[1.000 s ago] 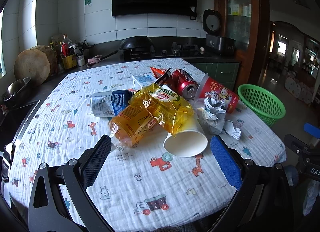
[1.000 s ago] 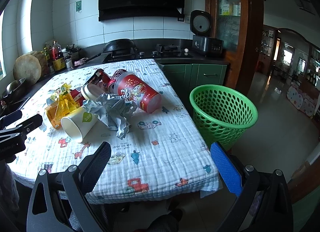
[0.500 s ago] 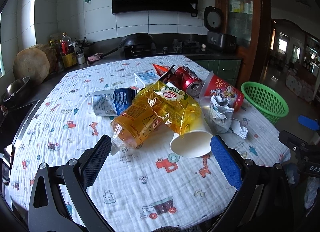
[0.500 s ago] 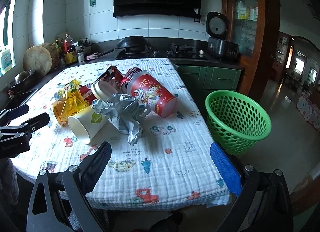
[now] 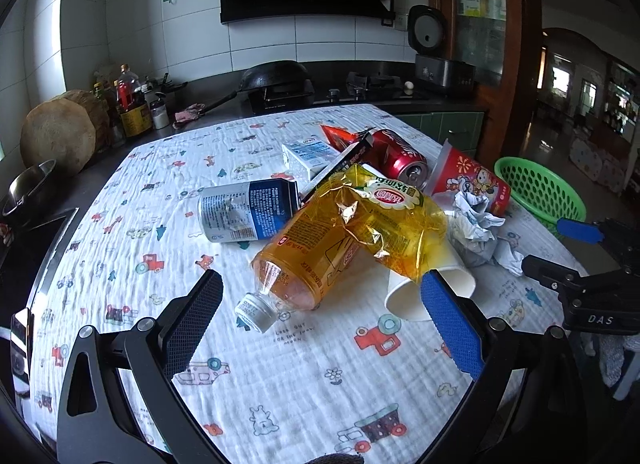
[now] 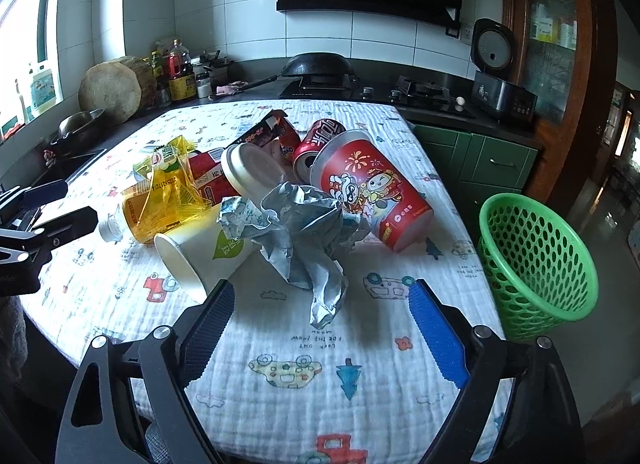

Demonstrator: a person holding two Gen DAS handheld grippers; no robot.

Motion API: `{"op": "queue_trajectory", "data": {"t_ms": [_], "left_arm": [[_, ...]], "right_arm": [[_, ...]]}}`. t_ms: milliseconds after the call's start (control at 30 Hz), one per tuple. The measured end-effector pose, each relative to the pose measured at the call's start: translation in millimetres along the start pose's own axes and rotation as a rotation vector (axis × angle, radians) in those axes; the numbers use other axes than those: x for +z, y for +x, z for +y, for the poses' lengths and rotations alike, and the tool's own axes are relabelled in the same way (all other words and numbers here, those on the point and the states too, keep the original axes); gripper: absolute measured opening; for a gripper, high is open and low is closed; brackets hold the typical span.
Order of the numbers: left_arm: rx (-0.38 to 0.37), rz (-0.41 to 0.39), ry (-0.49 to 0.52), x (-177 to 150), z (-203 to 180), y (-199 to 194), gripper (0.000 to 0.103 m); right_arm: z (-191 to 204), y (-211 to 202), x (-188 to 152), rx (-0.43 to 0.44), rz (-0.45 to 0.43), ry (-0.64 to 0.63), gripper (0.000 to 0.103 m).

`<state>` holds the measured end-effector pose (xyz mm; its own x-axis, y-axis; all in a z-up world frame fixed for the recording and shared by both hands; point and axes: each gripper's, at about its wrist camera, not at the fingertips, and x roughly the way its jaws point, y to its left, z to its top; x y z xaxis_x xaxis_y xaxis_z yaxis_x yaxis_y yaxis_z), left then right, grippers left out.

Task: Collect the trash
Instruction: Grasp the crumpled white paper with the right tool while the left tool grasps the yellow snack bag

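Right wrist: crumpled foil (image 6: 304,220) fronts red cup (image 6: 370,188), basket (image 6: 536,256) beside.

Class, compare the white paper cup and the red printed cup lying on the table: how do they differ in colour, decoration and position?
The white paper cup is plain apart from a green leaf mark; the red printed cup carries bright cartoon figures. The white paper cup's mouth faces the camera's near-left side, while the red printed cup's base points toward the green basket. Crumpled paper lies between them. Both lie on their sides.

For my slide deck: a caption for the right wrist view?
Open right gripper faces crumpled paper amid table trash, green basket alongside.
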<state>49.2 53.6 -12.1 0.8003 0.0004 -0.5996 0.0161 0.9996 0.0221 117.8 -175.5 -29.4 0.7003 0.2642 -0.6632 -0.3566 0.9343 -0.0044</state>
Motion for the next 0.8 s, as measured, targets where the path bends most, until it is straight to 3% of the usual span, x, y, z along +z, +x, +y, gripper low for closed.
{"op": "queue_trajectory", "data": {"t_ms": [233,433,800], "left_arm": [[-0.094,0.024,-0.004,10,-1,10,0.097],[-0.179,0.065,-0.07,23,-12,26,0.089],[-0.172,0.157,-0.223,47,-27,54,0.085]], "right_arm": [[0,37,9,0.015,0.041,-0.005,0.075],[0,58,14,0.024,0.058,-0.01,0.065],[-9,62,10,0.077,0.046,0.044,0.032]]}}
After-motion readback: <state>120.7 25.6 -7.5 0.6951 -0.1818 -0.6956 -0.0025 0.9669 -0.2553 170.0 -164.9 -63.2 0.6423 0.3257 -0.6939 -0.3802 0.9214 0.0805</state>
